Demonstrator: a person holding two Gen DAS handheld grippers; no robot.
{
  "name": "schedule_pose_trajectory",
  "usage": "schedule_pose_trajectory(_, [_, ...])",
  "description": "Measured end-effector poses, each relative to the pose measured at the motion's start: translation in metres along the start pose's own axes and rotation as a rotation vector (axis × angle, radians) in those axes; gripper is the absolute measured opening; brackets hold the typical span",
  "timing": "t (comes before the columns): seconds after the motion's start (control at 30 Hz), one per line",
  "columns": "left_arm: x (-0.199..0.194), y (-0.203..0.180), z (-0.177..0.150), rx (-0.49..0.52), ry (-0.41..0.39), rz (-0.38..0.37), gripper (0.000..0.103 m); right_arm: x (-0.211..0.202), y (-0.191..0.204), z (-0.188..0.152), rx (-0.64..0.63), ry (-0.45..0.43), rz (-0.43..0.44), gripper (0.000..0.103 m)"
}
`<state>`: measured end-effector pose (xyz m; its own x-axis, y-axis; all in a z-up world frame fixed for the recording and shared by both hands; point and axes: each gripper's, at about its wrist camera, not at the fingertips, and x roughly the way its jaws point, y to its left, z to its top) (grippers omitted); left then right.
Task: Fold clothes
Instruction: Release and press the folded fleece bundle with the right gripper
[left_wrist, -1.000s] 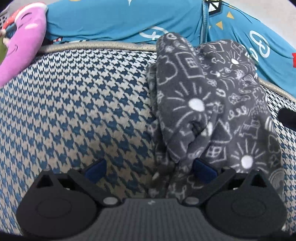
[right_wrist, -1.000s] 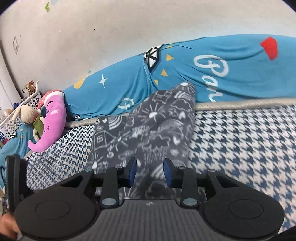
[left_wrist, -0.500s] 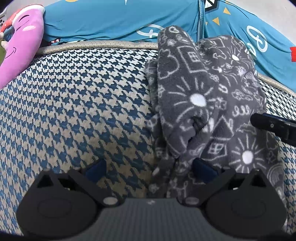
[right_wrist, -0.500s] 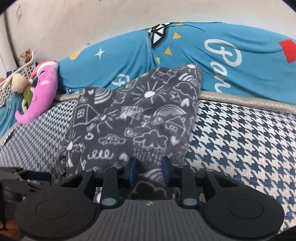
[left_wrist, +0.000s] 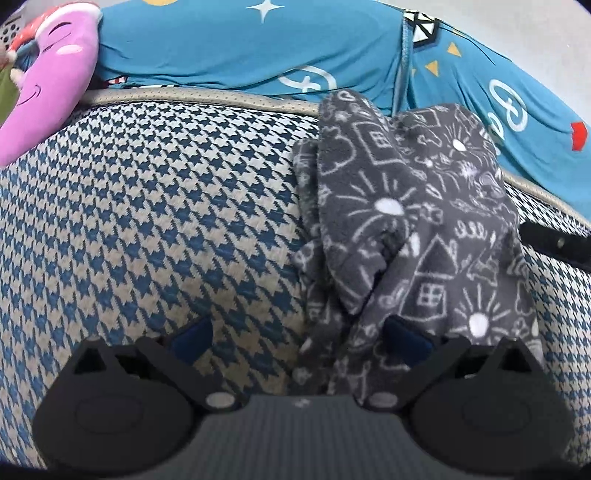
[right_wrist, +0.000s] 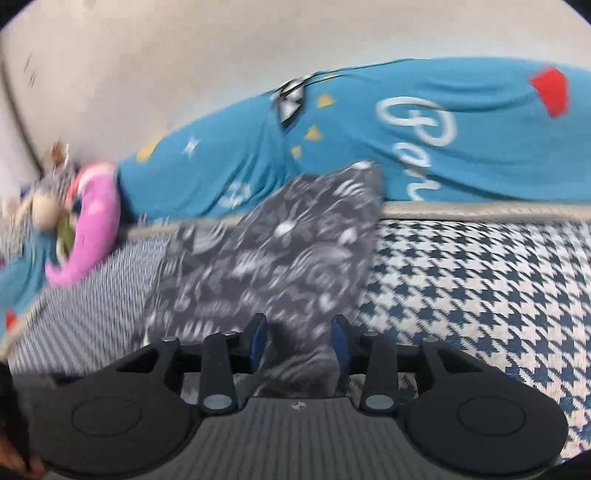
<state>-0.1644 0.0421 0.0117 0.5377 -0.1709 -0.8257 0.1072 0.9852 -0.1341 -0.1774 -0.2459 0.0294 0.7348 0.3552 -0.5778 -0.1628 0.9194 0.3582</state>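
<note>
While my left gripper (left_wrist: 297, 334) stands wide apart, one pad on bare bed (left_wrist: 155, 206) and the other tucked under the grey fleece garment (left_wrist: 406, 221), my right gripper (right_wrist: 298, 341) has its pads partly apart with a fold bunched between them. From both, the garment's long axis runs straight ahead toward the blue bedding (left_wrist: 240, 48).

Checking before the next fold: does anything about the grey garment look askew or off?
Yes. The grey patterned garment is bunched, not flat: one flap lies doubled over along its left side, with loose fabric crumpled beside it on the houndstooth surface. The right wrist view is too blurred to judge.
</note>
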Motion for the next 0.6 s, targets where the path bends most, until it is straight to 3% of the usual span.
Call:
schedule_pose_trajectory(0.3, [0.004, 0.000, 0.005, -0.001, 0.009, 0.022, 0.103, 0.019, -0.029, 0.013, 0.112, -0.020, -0.009, 0.048])
schedule_pose_trajectory(0.6, [0.012, 0.002, 0.004, 0.004, 0.014, 0.039, 0.103, 0.045, -0.039, 0.018, 0.160, -0.013, 0.057, 0.056])
